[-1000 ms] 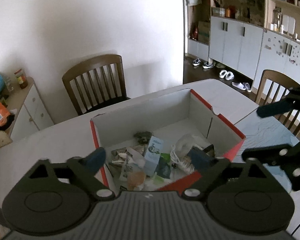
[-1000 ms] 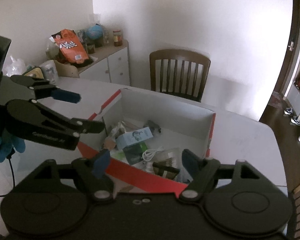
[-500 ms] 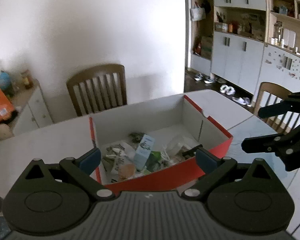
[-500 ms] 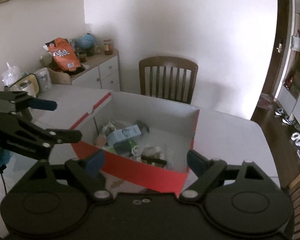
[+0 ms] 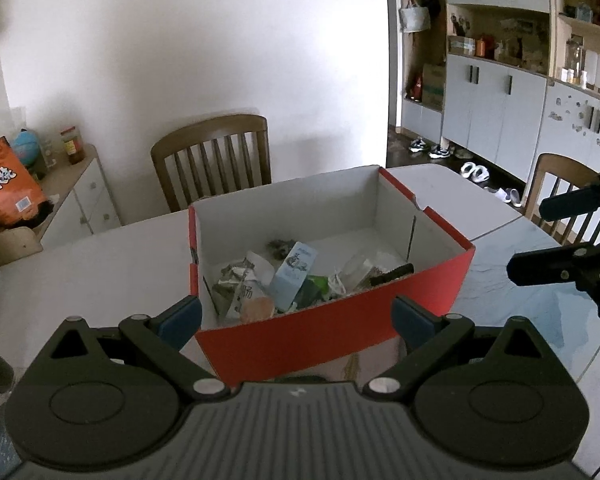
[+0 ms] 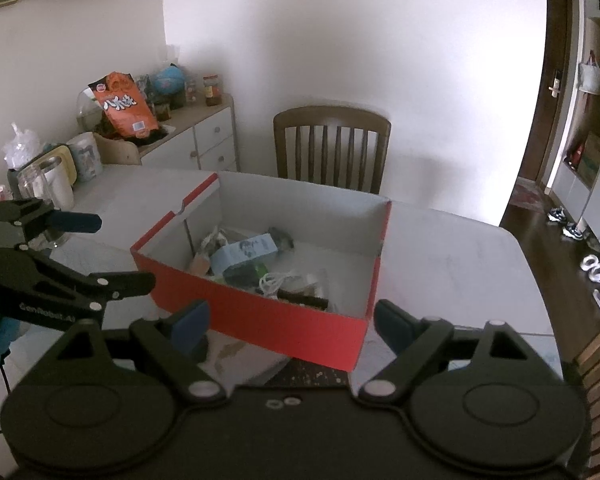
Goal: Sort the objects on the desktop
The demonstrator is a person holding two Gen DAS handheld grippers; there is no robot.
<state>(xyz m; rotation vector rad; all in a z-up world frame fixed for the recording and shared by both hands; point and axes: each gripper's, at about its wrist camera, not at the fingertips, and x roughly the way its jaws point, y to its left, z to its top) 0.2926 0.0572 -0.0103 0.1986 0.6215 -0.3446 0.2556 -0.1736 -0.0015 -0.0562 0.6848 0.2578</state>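
A red cardboard box (image 5: 332, 332) with a white inside sits on the white table, also in the right wrist view (image 6: 260, 320). It holds several small items: a light blue carton (image 5: 294, 274), foil packets (image 5: 236, 280), a white cable (image 6: 278, 280) and a dark flat item (image 5: 392, 274). My left gripper (image 5: 296, 320) is open and empty, held back above the box's near wall. My right gripper (image 6: 290, 322) is open and empty, also above the near side of the box. Each gripper shows at the edge of the other's view.
A wooden chair (image 5: 212, 160) stands behind the table, and a second chair (image 5: 560, 192) at the right. A white sideboard (image 6: 188, 144) holds an orange snack bag (image 6: 124, 106) and jars. Cups and containers (image 6: 60, 176) stand at the table's left end. A blue-patterned mat (image 5: 512, 280) lies right of the box.
Both grippers have pulled back and up from the box, which now looks smaller and farther. Both stay open and empty. The box's contents have not moved.
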